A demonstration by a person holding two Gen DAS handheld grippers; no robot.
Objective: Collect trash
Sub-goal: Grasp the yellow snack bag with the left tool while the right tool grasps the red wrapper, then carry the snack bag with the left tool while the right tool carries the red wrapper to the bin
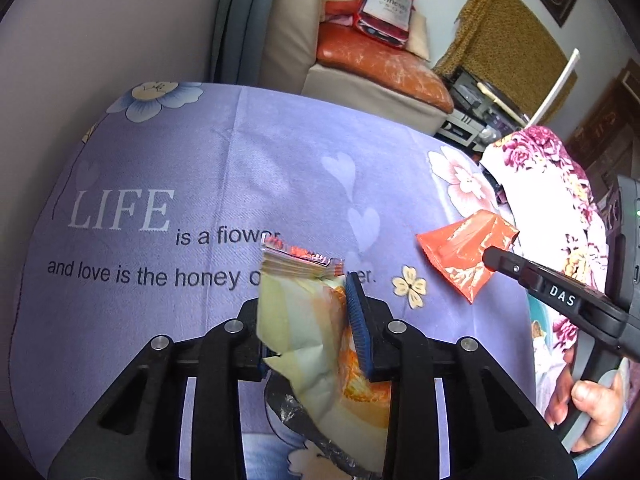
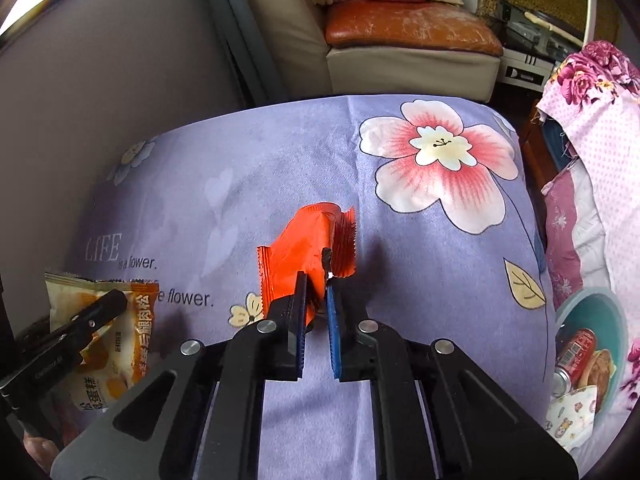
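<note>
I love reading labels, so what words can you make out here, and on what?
"LIFE is a flower... and love is the honey", partly covered: purple tablecloth.
"Hennessy": bottle-shaped cushion on the sofa.
"DAS": right tool.
Chinese characters, unread: yellow snack wrapper.
Can print: too small.
</note>
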